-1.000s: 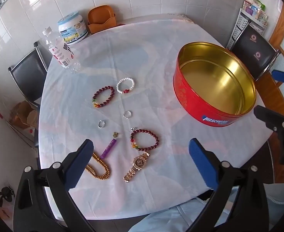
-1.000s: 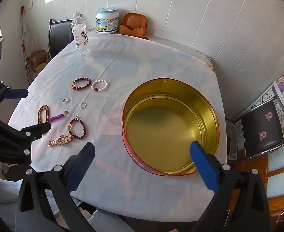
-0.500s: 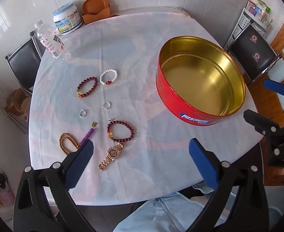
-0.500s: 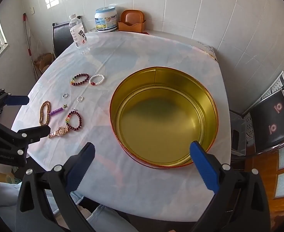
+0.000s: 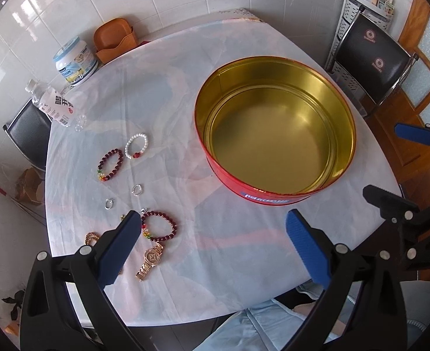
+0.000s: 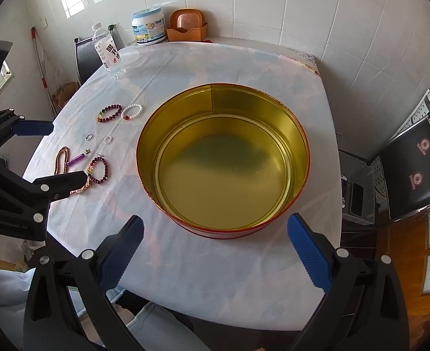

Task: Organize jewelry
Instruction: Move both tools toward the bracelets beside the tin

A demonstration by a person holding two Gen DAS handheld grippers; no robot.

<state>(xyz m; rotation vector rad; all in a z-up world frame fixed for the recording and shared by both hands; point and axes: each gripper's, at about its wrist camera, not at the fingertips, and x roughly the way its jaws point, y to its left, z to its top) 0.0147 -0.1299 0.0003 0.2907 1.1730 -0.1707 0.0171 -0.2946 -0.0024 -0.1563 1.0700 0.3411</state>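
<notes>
A round red tin [image 5: 269, 197] with an empty gold inside [image 6: 223, 172] stands on the white-clothed table. Left of it lie a gold watch [image 5: 150, 260], two dark red bead bracelets [image 5: 159, 225] [image 5: 110, 160], a white bead bracelet [image 5: 136, 146], two small rings [image 5: 136, 189] [image 5: 109, 204], a gold bead chain [image 6: 61, 159] and a purple tube [image 6: 75, 159]. My left gripper [image 5: 213, 244] is open and empty above the table's near edge, by the watch. My right gripper [image 6: 215, 245] is open and empty in front of the tin.
A water bottle [image 5: 54, 106], a white jar [image 5: 74, 61] and an orange holder [image 5: 114, 39] stand at the table's far side. Black chairs [image 5: 371, 58] [image 6: 87, 54] stand around the table. A rack [image 5: 361, 3] is at the right wall.
Both grippers have drawn back and up from the table; the left view has swung right, bringing the tin toward its centre. Nothing on the table moved.
</notes>
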